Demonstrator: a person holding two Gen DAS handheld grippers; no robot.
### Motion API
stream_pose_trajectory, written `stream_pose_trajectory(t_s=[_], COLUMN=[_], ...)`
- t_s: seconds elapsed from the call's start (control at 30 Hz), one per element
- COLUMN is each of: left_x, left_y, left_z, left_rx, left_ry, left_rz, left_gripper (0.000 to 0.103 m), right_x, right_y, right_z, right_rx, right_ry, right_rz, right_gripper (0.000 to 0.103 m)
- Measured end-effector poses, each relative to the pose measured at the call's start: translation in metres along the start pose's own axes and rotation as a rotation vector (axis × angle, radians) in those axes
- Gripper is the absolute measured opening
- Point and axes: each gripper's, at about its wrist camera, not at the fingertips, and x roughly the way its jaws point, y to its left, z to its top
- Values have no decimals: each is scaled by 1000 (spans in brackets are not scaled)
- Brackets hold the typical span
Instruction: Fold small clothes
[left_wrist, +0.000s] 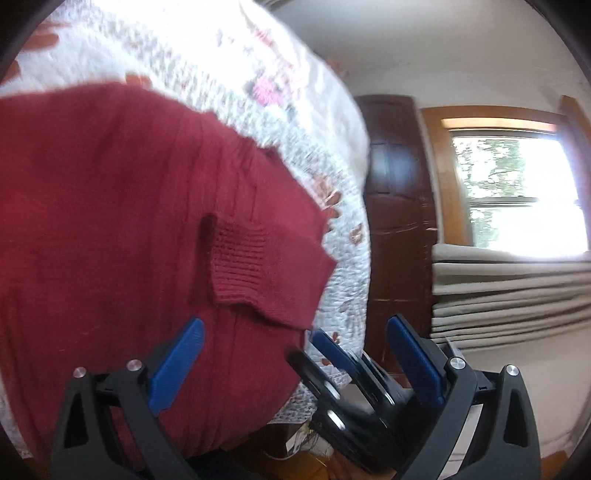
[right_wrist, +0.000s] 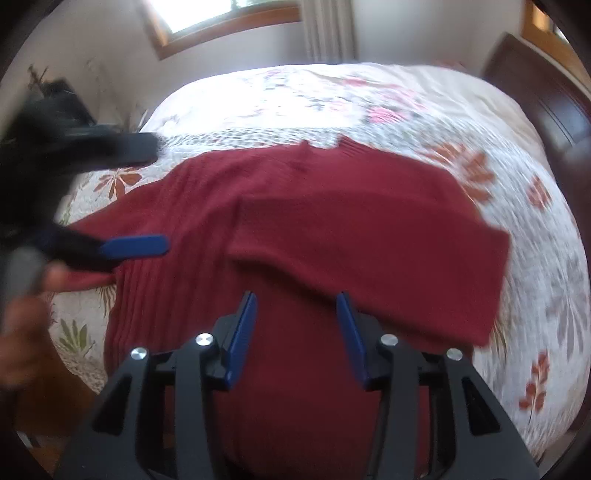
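A dark red knit sweater lies spread on a floral quilt. One sleeve is folded across the body, its ribbed cuff lying on top; in the right wrist view the folded sleeve crosses to the right. My left gripper is open at the sweater's edge, holding nothing. My right gripper hovers open just above the sweater's near part, its blue pads apart with no cloth between them. A person's hand holds the left gripper.
The bed ends close by, with a dark wooden board at one end. A bright window with pale folded curtain cloth is beyond. Bare quilt lies around the sweater.
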Motion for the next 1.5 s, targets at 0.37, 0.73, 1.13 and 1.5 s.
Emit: stream_pose_trajectory(t_s=[0.37,0.73,1.13,1.5], left_x=[70,81,19,49], left_y=[10,16,-45,16], left_z=[9,15,32,13], left_rx=[-61,-117,80,-116], left_ry=[58,16,-130,38], left_rz=[189,337,357,245], left_gripper=[98,20,11,38], right_x=[-52,-54,-52,-46], right_y=[-81,-75,-64,-54], right_z=[-98,-102,-98,-99], right_rx=[282,301,286,296], right_ry=[30,43,39,50], right_rz=[1,78,67,59], right_gripper=[50,50,50,55])
